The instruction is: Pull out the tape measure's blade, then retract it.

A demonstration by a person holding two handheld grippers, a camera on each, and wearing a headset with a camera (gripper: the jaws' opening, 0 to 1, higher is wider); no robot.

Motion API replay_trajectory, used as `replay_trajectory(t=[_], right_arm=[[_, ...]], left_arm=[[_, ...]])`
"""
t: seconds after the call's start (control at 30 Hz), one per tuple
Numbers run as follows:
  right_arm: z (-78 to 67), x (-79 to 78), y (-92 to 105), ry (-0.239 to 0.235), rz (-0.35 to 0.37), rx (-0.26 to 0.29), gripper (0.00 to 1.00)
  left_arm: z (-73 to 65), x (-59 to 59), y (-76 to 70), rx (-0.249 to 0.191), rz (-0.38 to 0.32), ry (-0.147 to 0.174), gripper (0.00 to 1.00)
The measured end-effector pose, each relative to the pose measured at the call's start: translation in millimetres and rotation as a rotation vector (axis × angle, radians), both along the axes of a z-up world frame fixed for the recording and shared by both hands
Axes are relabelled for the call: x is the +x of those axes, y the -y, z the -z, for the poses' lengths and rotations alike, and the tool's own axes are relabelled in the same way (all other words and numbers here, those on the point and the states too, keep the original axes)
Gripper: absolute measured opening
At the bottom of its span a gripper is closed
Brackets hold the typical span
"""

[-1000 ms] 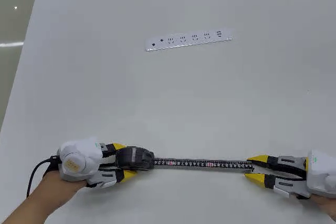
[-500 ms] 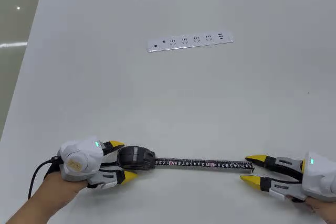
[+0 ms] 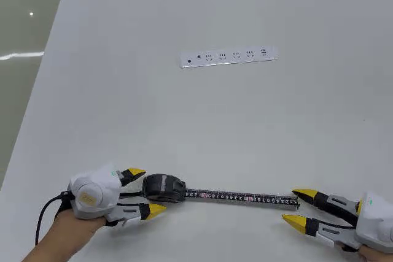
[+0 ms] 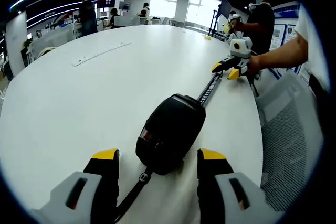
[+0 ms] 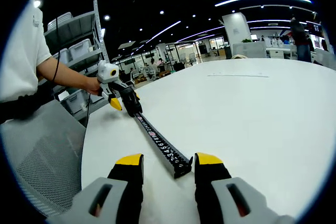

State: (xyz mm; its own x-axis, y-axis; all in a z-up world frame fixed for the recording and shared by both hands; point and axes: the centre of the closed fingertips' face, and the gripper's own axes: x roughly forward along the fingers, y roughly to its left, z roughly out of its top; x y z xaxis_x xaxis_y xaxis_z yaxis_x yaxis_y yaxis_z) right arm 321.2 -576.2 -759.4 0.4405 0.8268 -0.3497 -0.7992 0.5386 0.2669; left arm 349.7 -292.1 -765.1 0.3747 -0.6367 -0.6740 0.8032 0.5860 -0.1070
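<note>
Blade tip (image 5: 180,167) between spread right gripper (image 5: 169,159) jaws

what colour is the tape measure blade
The blade is black with white numerals, a few red; clearest in the right gripper view.

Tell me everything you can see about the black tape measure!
The tape measure has a rounded black case that looks plastic. It lies on the white table between the left gripper's open jaws. Its dark blade, printed with pale numbers, is pulled out flat along the table; its hooked tip lies between the right gripper's open jaws. Neither seems to grip it.
</note>
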Motion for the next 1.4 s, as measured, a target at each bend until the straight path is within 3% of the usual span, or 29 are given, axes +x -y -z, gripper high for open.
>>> replay_trajectory(t=[0.17, 0.23, 0.37, 0.5, 0.87, 1.4], right_arm=[[-7.3, -0.9, -2.6, -0.003, 0.038, 0.011, 0.4], [-8.5, -2.2, -3.6, 0.001, 0.046, 0.009, 0.41], [-11.1, -5.1, -4.7, -0.012, 0.074, 0.008, 0.43], [-13.2, -8.1, -6.6, -0.027, 0.08, -0.003, 0.46], [-33.3, -12.8, -11.5, 0.004, 0.077, 0.005, 0.43], [-43.9, -19.0, -10.0, 0.025, 0.095, -0.004, 0.43]], left_arm=[[-6.5, -1.7, -6.1, -0.018, -0.052, 0.021, 0.6], [-8.9, -2.8, -6.1, -0.046, -0.072, 0.015, 0.61], [-9.0, -8.6, -10.1, -0.039, -0.082, 0.015, 0.6], [-13.6, -12.1, -11.9, -0.062, -0.107, 0.019, 0.61], [-20.9, -21.0, -17.3, -0.099, -0.15, 0.033, 0.62], [-34.6, -32.7, -23.1, -0.139, -0.191, 0.065, 0.61]])
